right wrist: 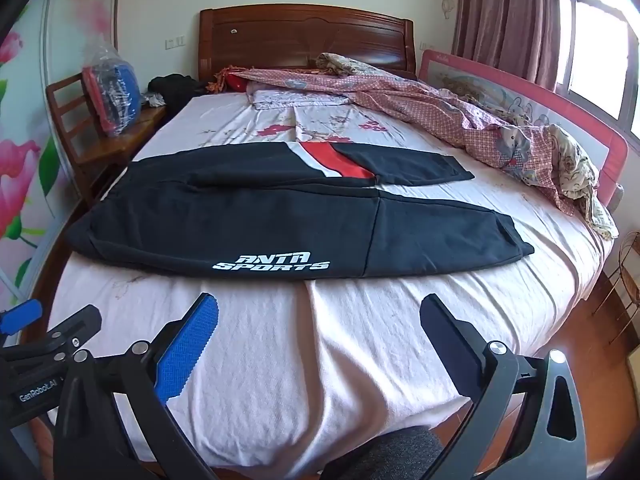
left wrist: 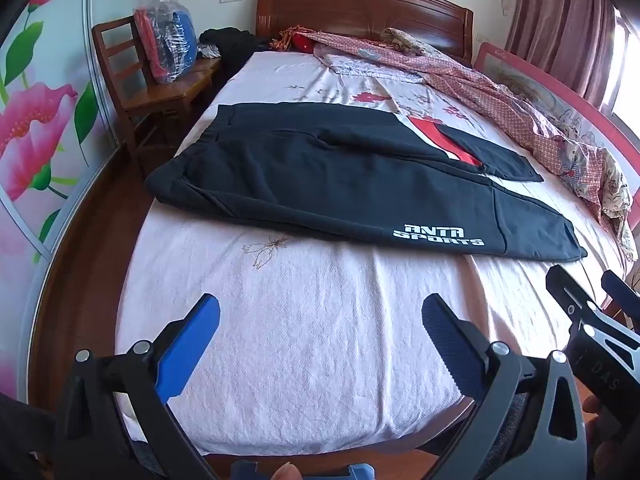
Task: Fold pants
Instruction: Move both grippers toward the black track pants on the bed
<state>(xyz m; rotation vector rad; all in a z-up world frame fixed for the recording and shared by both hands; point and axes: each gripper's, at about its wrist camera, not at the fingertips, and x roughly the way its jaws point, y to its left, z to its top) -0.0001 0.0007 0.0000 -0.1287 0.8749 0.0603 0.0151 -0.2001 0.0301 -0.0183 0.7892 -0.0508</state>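
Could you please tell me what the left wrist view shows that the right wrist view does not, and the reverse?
Only the left wrist view shows the left gripper with its open jaws head-on, plus a fingertip at the bottom edge. Only the right wrist view shows the window, a wire basket and the right gripper head-on, open. Both show the black pants spread flat on the bed, the chair and the rumpled quilt.

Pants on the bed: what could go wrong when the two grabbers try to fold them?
1. The pants lie on a loose, wrinkled sheet, so an open left gripper or right gripper might pinch sheet along with cloth.
2. The legs are spread apart, so a fold may come out crooked.
3. The rumpled quilt lies close to the far leg's cuff and might get snagged.
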